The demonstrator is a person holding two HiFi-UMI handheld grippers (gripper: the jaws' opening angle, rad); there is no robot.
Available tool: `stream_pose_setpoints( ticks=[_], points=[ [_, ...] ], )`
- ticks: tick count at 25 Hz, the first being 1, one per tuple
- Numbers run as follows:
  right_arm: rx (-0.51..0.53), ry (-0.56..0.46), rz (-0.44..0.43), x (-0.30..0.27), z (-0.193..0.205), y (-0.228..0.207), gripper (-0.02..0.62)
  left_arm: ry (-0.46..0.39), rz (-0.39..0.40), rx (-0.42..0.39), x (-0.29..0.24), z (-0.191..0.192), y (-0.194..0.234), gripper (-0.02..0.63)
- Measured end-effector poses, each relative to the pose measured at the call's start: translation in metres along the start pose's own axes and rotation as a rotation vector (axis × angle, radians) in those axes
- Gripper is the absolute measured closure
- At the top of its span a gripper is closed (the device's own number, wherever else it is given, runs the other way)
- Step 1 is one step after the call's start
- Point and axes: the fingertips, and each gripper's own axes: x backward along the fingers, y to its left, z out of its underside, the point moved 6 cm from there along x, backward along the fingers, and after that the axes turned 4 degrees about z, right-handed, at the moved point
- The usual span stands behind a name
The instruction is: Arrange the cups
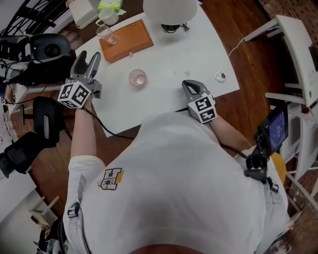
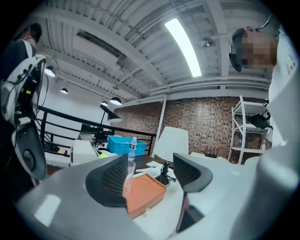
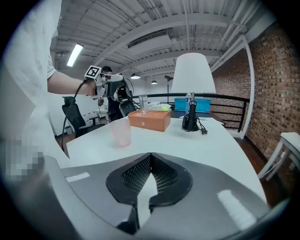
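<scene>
A: Left gripper (image 1: 88, 58), fingers first?
B: Spread wide, nothing between the pads. Along the jaws, the box (image 2: 143, 193) and the glass (image 2: 130, 168) on it lie beyond, well apart from the tips.
A: Pose?
B: Held in the air at the left edge of the table (image 1: 174, 57), pointing about level toward the box. Marker cube (image 1: 74, 94) sits just behind the jaws, at the hand. The bare forearm (image 1: 84, 129) runs back from there to a short white sleeve (image 1: 82, 166). A cable (image 1: 102, 124) trails from the wrist toward the body.
A: Right gripper (image 1: 190, 87)?
B: Fingers pressed together tip to tip, gripping nothing. It tilts down at the table, low over the near edge. Its marker cube (image 1: 204, 109) is on the body side, and its forearm (image 1: 226, 133) comes in from the person's right.
A: Cups?
B: Pink cup (image 1: 137, 78) stands upright on bare table, between the two grippers and a little ahead, touching neither. The glass stands upright on the box's left end, near the left gripper's tips but apart. A lamp (image 1: 170, 10) stands at the far edge.
</scene>
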Motion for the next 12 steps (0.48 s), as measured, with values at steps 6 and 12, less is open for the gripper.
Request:
stream_pose_setpoints(
  ticks=[6,12],
  points=[
    [0.029,0.007,-0.055,-0.006,0.003,0.0,0.595,0.075,-0.094,0.123,0.034,0.075,-0.017,0.342],
    [0.038,0.033,-0.082,-0.017,0.01,0.002,0.595,0.207,-0.156,0.274,0.058,0.164,-0.047,0.406]
  ],
)
